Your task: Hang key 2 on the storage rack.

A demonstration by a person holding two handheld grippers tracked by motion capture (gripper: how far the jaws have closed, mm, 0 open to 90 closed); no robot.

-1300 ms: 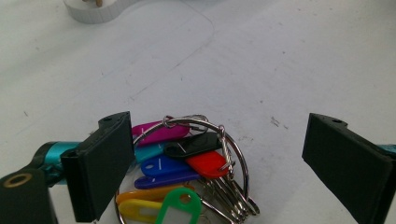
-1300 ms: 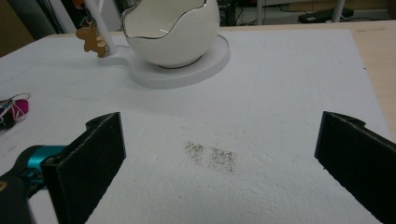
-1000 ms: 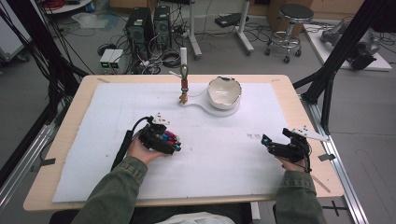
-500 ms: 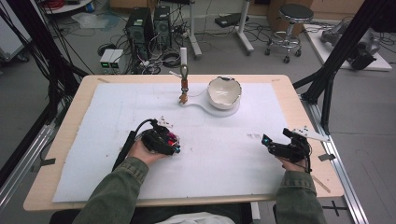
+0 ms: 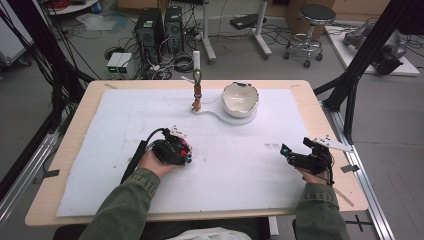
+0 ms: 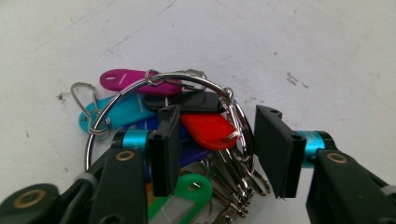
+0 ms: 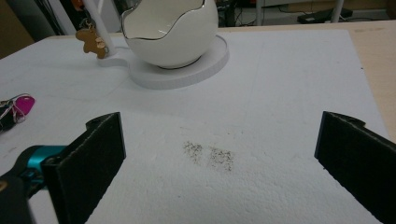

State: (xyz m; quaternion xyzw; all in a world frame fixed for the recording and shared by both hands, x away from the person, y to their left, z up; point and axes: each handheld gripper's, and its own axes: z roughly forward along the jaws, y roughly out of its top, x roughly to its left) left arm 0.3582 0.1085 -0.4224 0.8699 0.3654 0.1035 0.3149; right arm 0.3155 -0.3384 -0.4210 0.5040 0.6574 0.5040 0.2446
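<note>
A bunch of keys with coloured tags (image 6: 205, 128) on a large metal ring lies on the white foam sheet (image 5: 230, 170). My left gripper (image 6: 217, 119) points down over it, and its jaws have just been closing. The red tag and part of the ring sit between the pads. The left pad (image 6: 166, 144) lies against the tags, while the right pad (image 6: 275, 149) stands a little off the ring. In the high view the left gripper (image 5: 176, 151) covers most of the bunch (image 5: 185, 148). My right gripper (image 7: 223, 133) hovers open over bare foam at the right (image 5: 289, 154).
A white egg-shaped bowl (image 5: 240, 97) sits on a white stand base (image 5: 215, 116) at the back middle. Beside it stands a post with a brown charm (image 5: 196, 104) hanging from its hook. The wooden table's edge (image 5: 350, 200) runs close to my right hand.
The left gripper's jaws have narrowed around the key bunch, with the hand shifting only slightly. The right gripper has kept still.
</note>
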